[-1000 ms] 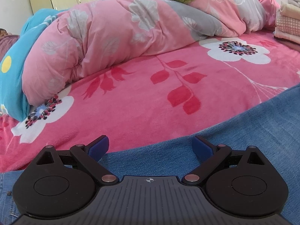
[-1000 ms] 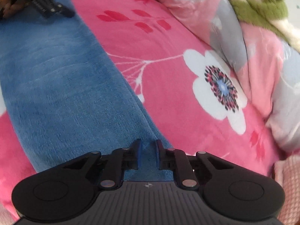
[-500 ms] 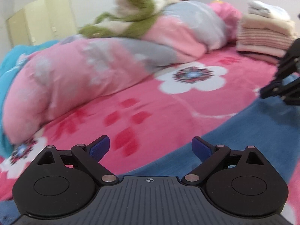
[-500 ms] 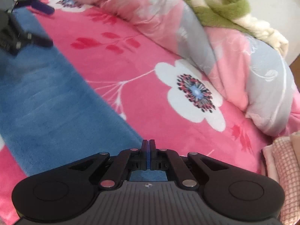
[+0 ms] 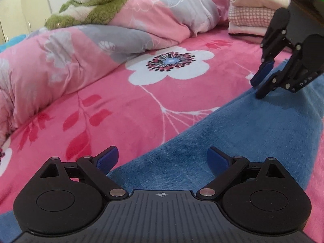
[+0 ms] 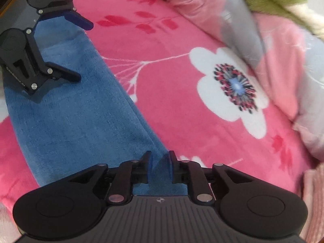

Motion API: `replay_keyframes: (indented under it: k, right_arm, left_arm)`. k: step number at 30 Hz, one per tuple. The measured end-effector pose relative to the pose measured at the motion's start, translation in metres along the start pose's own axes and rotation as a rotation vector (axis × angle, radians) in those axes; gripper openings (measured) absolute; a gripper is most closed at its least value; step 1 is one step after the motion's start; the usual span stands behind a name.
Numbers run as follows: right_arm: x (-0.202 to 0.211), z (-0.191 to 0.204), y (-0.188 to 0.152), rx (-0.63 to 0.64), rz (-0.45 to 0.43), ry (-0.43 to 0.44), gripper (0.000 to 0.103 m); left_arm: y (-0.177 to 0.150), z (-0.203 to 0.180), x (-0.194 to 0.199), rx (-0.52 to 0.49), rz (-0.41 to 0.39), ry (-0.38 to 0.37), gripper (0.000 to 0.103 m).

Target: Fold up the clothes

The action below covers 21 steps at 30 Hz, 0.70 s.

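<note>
Left wrist: left tongs (image 5: 162,160) wide; right tongs (image 5: 260,85) opening over one blue garment (image 5: 253,129)

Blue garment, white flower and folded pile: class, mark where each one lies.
Blue garment (image 5: 243,133): left wrist view, on the flat middle of the cloth.
White flower (image 5: 170,64): left wrist view, on its dark centre.
Folded pile (image 5: 251,18): left wrist view, on the pink checked layer.

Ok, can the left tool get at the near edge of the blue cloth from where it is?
Probably yes: the left tool is open with the blue cloth edge right between its fingers, and nothing lies in the way.
</note>
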State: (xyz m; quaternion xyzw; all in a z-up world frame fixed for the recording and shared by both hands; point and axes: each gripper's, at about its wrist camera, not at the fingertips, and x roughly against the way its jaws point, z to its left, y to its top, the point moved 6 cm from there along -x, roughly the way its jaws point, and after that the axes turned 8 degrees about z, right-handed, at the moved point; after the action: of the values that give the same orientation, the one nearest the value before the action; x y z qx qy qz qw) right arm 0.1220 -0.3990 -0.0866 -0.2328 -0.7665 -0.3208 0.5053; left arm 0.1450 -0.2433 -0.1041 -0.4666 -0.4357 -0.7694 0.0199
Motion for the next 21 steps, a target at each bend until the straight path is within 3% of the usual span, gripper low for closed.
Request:
replay_keyframes:
  k: [9, 14, 17, 19, 21]
  right_arm:
    - [-0.006, -0.007, 0.005, 0.084, 0.123, 0.185, 0.021]
    - [-0.009, -0.005, -0.004, 0.04, 0.102, 0.21, 0.021]
    - [-0.007, -0.005, -0.008, -0.031, 0.049, 0.162, 0.017]
    - [0.0, 0.005, -0.011, -0.046, 0.004, 0.078, 0.006]
    - [0.007, 0.017, -0.013, -0.048, -0.038, -0.04, 0.002]
  left_arm:
    - [0.002, -0.002, 0.001, 0.012, 0.008, 0.036, 0.096]
    - [0.003, -0.003, 0.0, 0.002, 0.007, 0.057, 0.096]
    - [0.004, -0.005, 0.002, -0.012, 0.001, 0.075, 0.096]
    - [0.007, -0.006, 0.003, -0.021, -0.001, 0.087, 0.096]
    - [0.009, -0.007, 0.003, -0.03, -0.005, 0.102, 0.095]
